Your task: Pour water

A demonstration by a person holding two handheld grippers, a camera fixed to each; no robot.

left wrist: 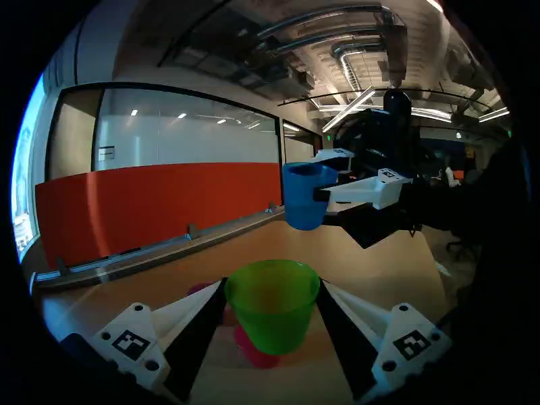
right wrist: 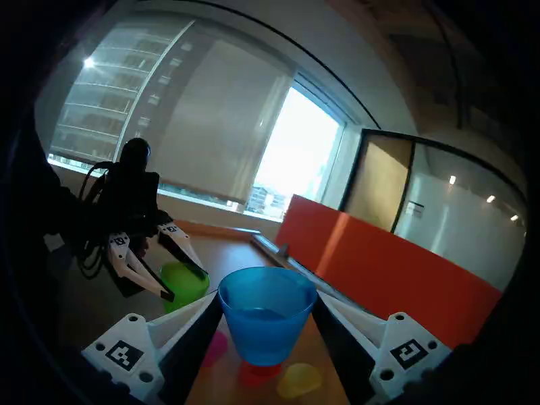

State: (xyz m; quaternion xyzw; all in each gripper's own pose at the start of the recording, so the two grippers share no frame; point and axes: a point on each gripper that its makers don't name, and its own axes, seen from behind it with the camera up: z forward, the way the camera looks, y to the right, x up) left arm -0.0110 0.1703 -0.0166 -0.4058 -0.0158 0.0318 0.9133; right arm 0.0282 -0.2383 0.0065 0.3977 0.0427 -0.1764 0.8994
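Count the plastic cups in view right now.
2: translucent green plastic cup in the left gripper; translucent blue plastic cup in the right gripper. Coloured shapes on the table below may be more cups, partly hidden.

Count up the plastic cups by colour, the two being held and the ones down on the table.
blue cup: 1
green cup: 1
pink cup: 1
red cup: 1
yellow cup: 1
Total: 5
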